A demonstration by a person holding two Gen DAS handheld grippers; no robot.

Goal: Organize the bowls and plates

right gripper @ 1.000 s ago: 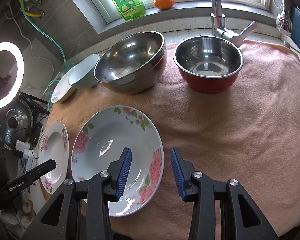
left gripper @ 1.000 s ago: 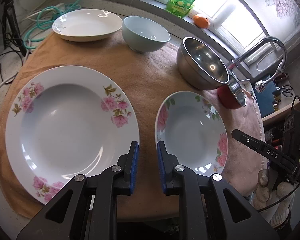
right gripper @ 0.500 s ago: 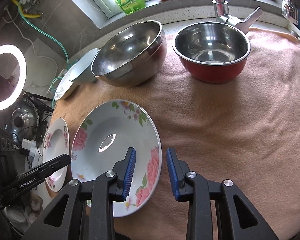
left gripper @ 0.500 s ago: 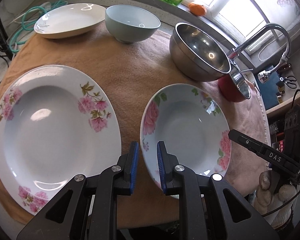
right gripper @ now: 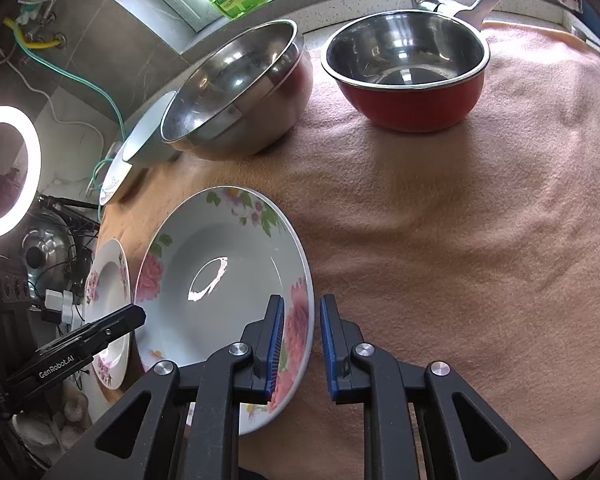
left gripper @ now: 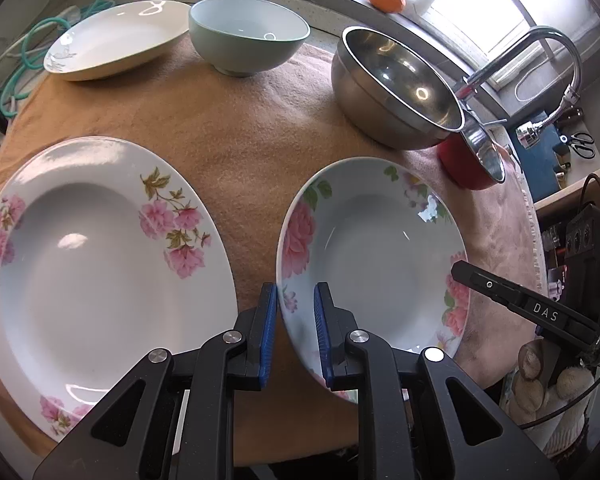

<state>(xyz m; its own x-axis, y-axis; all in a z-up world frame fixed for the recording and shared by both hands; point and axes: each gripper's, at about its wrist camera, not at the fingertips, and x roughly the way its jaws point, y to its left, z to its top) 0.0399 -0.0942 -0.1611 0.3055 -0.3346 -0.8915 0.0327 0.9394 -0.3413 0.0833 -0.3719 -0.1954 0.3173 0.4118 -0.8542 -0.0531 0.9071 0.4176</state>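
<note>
Narrowing from a wider gape, the right tongs (right gripper: 300, 344) are closing across the near rim of the small floral plate (right gripper: 220, 280) on the bench (right gripper: 460, 240) (pads not yet pressing); left tongs (left gripper: 296, 332) straddle its opposite rim, gripping nothing.

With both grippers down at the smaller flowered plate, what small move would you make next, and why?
Probably let the right gripper finish closing on the smaller flowered plate. Its jaws straddle the plate's right rim and are closing, with a gap showing. The left gripper straddles the opposite rim, so a two-sided lift looks ready once both pinch.
</note>
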